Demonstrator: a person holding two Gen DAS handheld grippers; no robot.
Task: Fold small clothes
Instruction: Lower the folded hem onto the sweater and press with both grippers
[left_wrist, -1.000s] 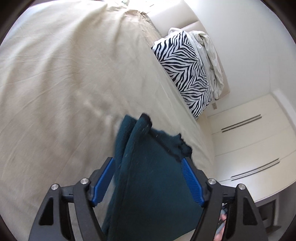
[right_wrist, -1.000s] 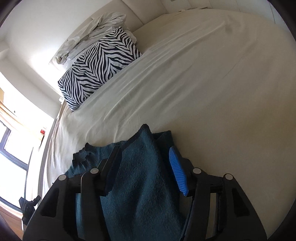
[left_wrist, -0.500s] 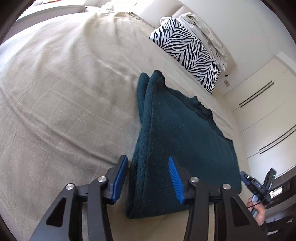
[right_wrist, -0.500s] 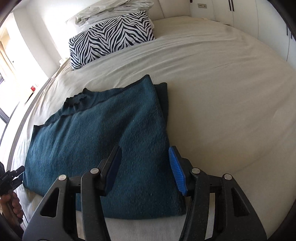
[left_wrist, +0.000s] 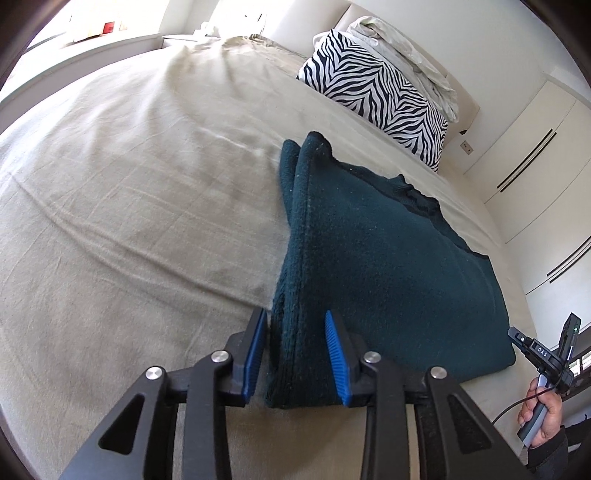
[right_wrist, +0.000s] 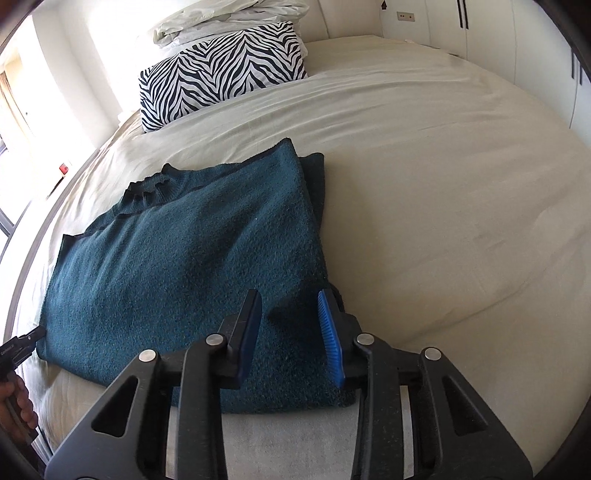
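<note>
One folded teal sweater lies flat on a beige bed, near its foot edge.
A zebra-print pillow and crumpled pale bedding sit at the headboard; white wardrobe doors line the wall. The left tongs stand moderately open astride the sweater's thick folded edge, not clamping it. The right tongs gape equally over the opposite near corner, gripping nothing.
</note>
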